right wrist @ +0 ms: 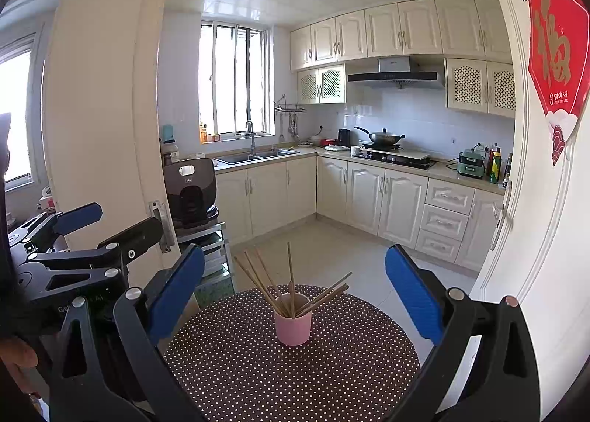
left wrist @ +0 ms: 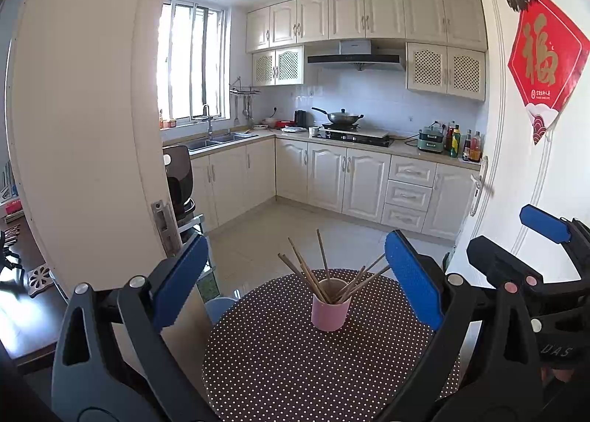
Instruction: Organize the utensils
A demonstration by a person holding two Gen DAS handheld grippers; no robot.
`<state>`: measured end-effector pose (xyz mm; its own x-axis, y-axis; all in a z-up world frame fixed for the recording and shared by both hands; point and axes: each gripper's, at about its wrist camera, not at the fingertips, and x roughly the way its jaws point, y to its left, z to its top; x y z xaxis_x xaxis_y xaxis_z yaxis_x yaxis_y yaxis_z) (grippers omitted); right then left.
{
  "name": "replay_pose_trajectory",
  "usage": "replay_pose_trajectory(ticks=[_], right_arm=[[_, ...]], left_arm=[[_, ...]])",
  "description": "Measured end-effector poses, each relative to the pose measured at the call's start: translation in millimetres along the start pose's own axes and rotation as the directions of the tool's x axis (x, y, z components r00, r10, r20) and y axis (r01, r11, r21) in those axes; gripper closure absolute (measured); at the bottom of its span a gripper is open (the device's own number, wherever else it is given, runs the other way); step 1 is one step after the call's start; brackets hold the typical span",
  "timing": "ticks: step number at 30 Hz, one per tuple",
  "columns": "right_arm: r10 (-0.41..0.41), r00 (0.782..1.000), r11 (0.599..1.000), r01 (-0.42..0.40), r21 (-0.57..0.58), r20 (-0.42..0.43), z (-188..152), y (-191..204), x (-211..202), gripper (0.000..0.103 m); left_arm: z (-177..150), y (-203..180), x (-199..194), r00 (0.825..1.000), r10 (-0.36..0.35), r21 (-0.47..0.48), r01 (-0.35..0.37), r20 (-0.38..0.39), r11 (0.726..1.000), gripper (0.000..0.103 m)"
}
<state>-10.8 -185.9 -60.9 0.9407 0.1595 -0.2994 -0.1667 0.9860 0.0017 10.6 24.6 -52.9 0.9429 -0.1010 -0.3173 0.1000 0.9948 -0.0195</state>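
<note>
On a round table (left wrist: 280, 359) covered in brown cloth with white dots, a pink cup (left wrist: 330, 311) stands upright near the far edge, a little toward the kitchen side. Wooden chopsticks (left wrist: 313, 274) sit inside it, fanned out: some lean left, one rises nearly straight, and several tilt low to the right over the rim. From the right wrist view the same cup (right wrist: 292, 322) sits at the middle of the cloth, its chopsticks (right wrist: 291, 287) splayed the same way.

The left hand-held gripper (left wrist: 295, 285) hangs above the near side of the table with its blue-padded fingers (left wrist: 180, 282) spread wide, nothing between them, the cup framed in the gap but well apart from either pad. The right hand-held gripper (right wrist: 295, 289) is likewise spread wide and holds nothing, its fingers (right wrist: 413, 293) flanking the cup from a distance. Each hand-held gripper shows at the edge of the other's view, side by side.

Beyond the table, an open doorway gives onto a kitchen with cream cabinets (left wrist: 365, 178), a wok (left wrist: 343, 116) on the stove, a double sink (left wrist: 217, 139) under the window, and a red paper decoration (left wrist: 545, 64) on the door at right.
</note>
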Motion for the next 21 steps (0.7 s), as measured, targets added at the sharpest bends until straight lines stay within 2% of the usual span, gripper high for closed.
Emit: replay_pose_trajectory(ticks=[21], right_arm=[[-0.002,1.0,1.0,0.002,0.0,-0.003,-4.5,-2.1,-5.0,0.008]], left_arm=[[-0.3,1.6,0.7,1.0,0.0,0.007,0.0,-0.003,1.0,0.008]])
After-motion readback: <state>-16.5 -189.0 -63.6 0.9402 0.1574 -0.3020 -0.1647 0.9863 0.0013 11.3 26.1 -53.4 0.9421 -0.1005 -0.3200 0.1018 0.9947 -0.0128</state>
